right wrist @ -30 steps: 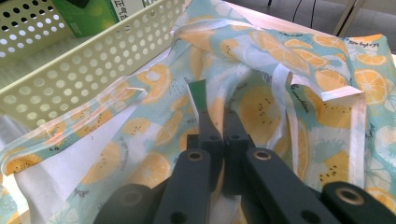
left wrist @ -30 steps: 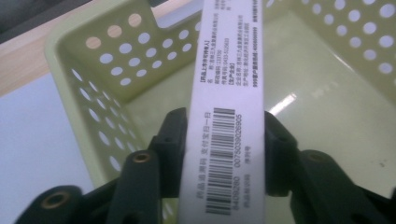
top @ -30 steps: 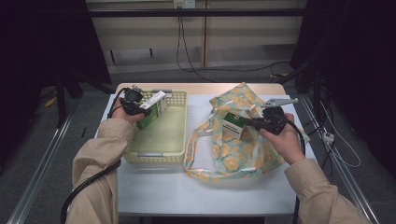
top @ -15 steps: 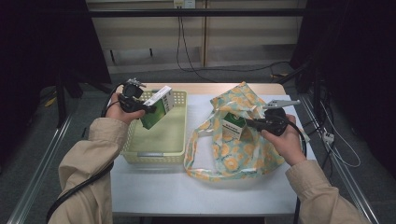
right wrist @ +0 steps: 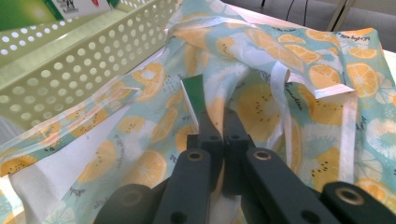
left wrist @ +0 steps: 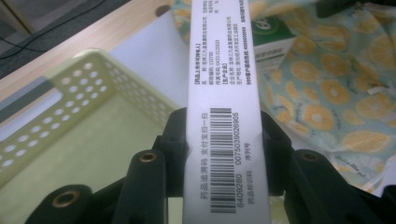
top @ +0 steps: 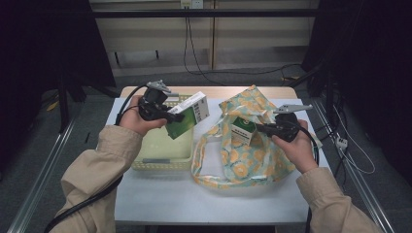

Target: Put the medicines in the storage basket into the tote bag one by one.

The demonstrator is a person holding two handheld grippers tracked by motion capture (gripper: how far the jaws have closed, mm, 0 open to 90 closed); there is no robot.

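My left gripper (top: 176, 117) clamps a green-and-white box (top: 188, 115), raised above the yellow basket (top: 160, 164). My right gripper (top: 258, 128) pinches the rim of the orange-print bag (top: 252, 162) on the white table (top: 204, 199), beside a smaller box (top: 243, 130) in the bag's mouth.

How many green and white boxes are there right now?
2. One box is held in the left gripper above the basket; another sits in the bag. More may be hidden inside.

Green-and-white cardboard medicine box (top: 187, 116), barcoded white edge up, tilted above the pale-green perforated plastic basket's (top: 160, 164) right side; orange-slice-patterned fabric bag (top: 252, 160) crumpled right.
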